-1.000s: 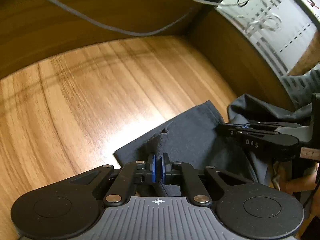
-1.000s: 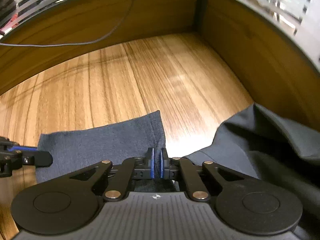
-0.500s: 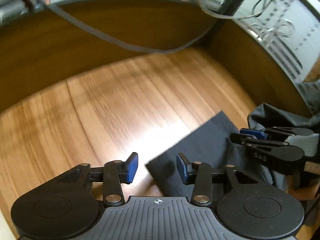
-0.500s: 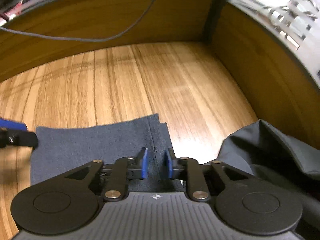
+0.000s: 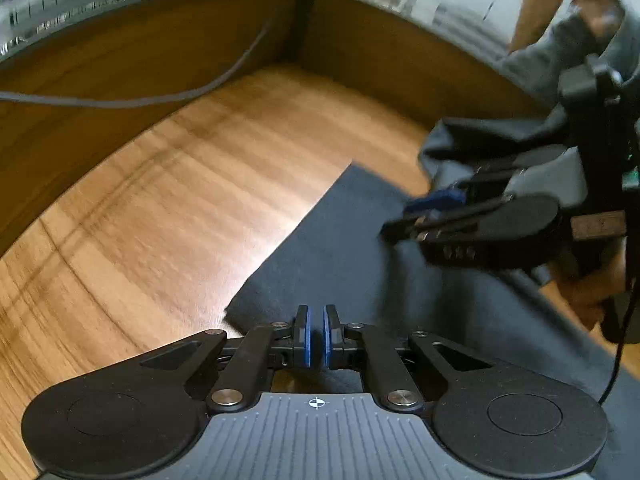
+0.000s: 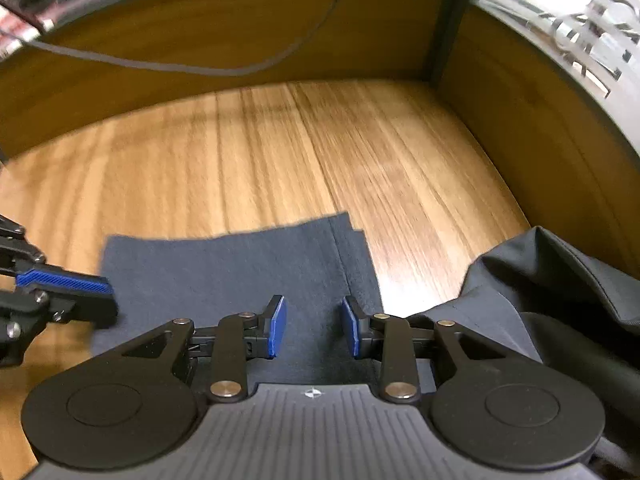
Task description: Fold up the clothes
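Note:
A dark grey folded cloth (image 6: 240, 276) lies flat on the wooden table (image 6: 280, 152), with a seam near its right edge. My right gripper (image 6: 314, 328) is open, just above the cloth's right part, with nothing between its blue pads. The left wrist view shows that gripper (image 5: 396, 218) low over the cloth (image 5: 340, 248). My left gripper (image 5: 316, 340) is shut at the cloth's near left edge, close to a corner; dark fabric shows between its pads. In the right wrist view the left gripper (image 6: 108, 296) meets the cloth's left edge.
A rumpled pile of dark grey garments (image 6: 552, 300) lies to the right, against the side wall (image 6: 520, 112). Wooden walls enclose the table at the back and right. A grey cable (image 6: 200, 68) hangs along the back wall. A hand (image 5: 592, 300) holds the right gripper.
Both grippers let go of the cloth, and it now lies flat. The left gripper opened, shifted right over the cloth's edge and shut again. The right gripper opened wider.

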